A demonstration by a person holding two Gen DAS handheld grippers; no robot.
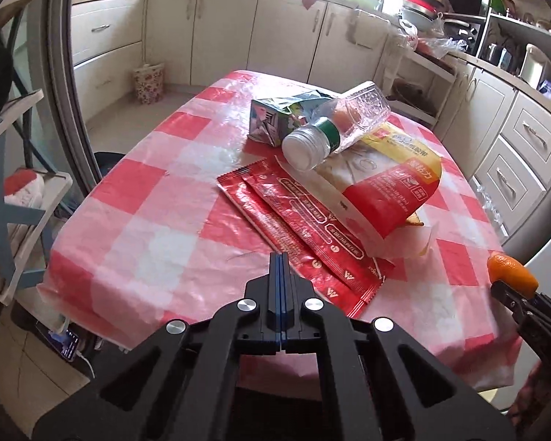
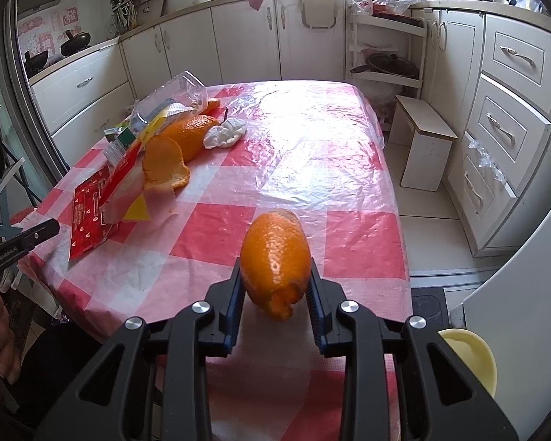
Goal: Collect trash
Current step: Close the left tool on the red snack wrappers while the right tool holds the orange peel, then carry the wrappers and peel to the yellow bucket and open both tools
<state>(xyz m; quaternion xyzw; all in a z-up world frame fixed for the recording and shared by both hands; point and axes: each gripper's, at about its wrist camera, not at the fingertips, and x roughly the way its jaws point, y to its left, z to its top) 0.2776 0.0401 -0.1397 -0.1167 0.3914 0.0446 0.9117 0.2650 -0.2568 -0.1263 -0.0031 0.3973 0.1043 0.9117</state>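
gripping orange peel (image 2: pixel 274 257) in right gripper (image 2: pixel 275 283), left gripper (image 1: pixel 278 275) closed empty

At the lower centre of the frame, the right gripper (image 2: pixel 275 286) clamped a curled piece of orange peel (image 2: pixel 274 257) between its blue pads above the red-and-white checked worktop (image 2: pixel 312 154). At the left lay more peel (image 2: pixel 165 165), a red wrapper (image 2: pixel 90 217), a clear bottle (image 2: pixel 172 97) and a crumpled white tissue (image 2: pixel 224 132). The left gripper's tip (image 2: pixel 36 237) showed at the left edge, and a yellow bowl (image 2: pixel 472 356) at the lower right.
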